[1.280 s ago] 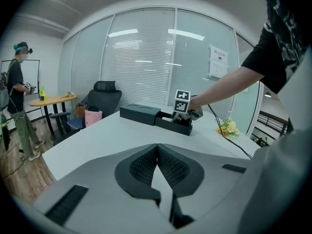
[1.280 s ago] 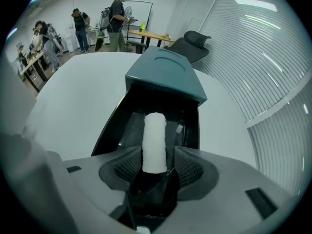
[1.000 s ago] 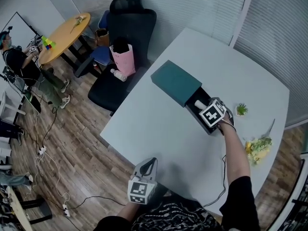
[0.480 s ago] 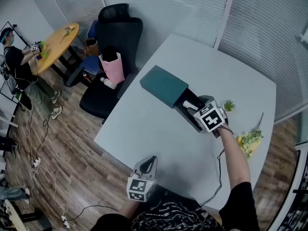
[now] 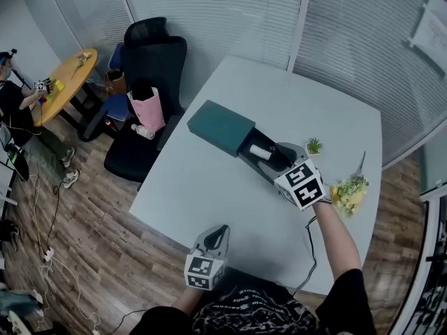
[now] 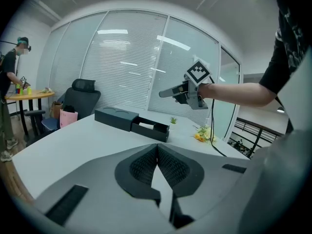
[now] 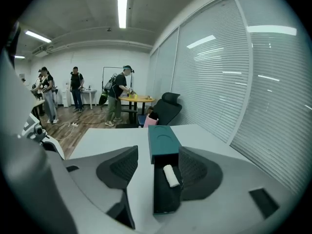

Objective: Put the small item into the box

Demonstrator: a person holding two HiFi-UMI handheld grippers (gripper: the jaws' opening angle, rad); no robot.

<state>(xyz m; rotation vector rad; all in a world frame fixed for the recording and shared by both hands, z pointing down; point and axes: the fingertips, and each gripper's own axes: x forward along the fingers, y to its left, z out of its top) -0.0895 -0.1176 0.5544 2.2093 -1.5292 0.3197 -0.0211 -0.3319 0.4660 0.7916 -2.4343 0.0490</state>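
The roll (image 7: 170,175) is seen lying in the open drawer (image 7: 163,201) of the box (image 7: 162,141), most plainly in the right gripper view. The right gripper (image 5: 281,156) is held above it, its jaws wide though just closing a little, with nothing gripped. Only in the left gripper view is it shown raised clear of the table (image 6: 73,138). The left gripper (image 6: 157,152) is closed and empty.

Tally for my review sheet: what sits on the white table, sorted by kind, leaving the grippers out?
Teal box with black pull-out drawer: 1
White rolled item, lying in that drawer: 1
Small green potted plant: 1
Yellow flower bunch: 1
Total: 4
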